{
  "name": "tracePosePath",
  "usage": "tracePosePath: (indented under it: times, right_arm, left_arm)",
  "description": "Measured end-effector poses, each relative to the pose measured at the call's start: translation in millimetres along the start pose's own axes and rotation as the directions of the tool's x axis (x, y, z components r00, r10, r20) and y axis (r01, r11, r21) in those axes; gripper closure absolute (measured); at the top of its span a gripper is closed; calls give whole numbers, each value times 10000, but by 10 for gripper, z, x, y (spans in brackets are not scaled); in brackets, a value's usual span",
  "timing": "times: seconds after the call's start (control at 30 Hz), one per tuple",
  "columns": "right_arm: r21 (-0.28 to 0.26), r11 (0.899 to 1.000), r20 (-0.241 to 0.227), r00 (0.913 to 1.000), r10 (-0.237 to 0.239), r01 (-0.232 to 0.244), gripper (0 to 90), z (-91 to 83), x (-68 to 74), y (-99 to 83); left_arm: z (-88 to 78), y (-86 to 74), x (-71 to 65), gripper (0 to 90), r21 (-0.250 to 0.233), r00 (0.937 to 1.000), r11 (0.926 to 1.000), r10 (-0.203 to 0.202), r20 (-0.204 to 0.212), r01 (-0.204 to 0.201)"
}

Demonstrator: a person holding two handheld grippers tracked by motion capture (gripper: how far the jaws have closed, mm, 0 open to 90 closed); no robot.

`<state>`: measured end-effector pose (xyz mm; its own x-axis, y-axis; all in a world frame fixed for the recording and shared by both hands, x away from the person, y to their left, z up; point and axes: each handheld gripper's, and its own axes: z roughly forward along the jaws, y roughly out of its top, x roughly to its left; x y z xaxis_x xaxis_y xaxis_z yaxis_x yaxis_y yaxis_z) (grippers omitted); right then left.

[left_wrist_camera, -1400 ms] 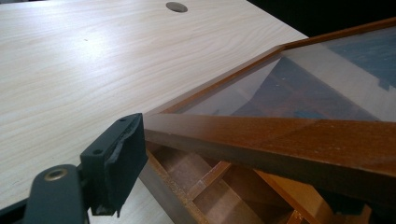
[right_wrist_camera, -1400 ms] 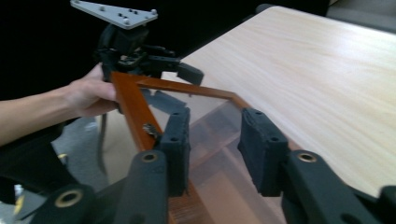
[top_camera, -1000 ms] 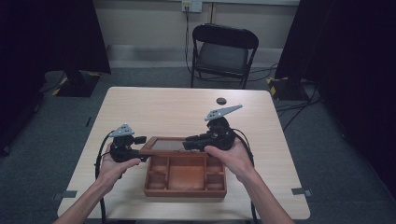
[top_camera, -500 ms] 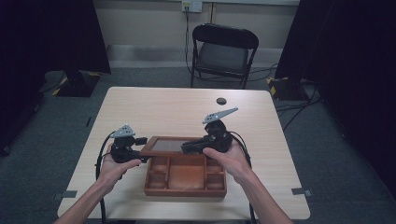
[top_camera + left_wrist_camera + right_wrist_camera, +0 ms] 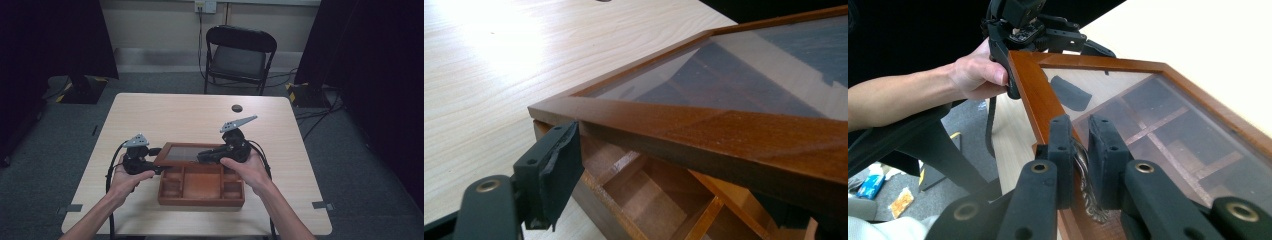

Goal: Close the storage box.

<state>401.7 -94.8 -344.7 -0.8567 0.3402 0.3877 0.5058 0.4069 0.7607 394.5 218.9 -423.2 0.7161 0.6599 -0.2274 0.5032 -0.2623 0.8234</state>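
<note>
A brown wooden box (image 5: pixel 200 201) with several compartments sits near the table's front edge. Its glass lid (image 5: pixel 182 152) is raised at a slant over the far half. My left gripper (image 5: pixel 155 161) is shut on the lid's left corner; in the left gripper view the wooden frame (image 5: pixel 704 130) lies between the jaws, above the compartments (image 5: pixel 644 195). My right gripper (image 5: pixel 1080 150) is shut on a small ornate metal clasp (image 5: pixel 1087 187) on the lid's edge (image 5: pixel 1033 95). In the high view the right gripper (image 5: pixel 202 156) reaches in from the right. The right gripper view has the left gripper (image 5: pixel 1013 75) at the far corner.
A small black round object (image 5: pixel 236 108) lies on the far part of the light wooden table (image 5: pixel 165 115). A black folding chair (image 5: pixel 240 55) stands behind the table. Dark curtains hang at both sides, and cables run over the floor.
My right gripper has shifted slightly to the left along the lid. The left hand and the box have stayed where they were.
</note>
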Motion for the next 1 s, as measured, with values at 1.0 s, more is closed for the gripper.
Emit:
tracePosePath:
  times: [1.0]
  right_arm:
    - [579,9978,-50,9995,312,-308,810,62,-18,-112]
  left_arm:
    - [-37,-124,209,201,381,9989,9986,-341,-331,353]
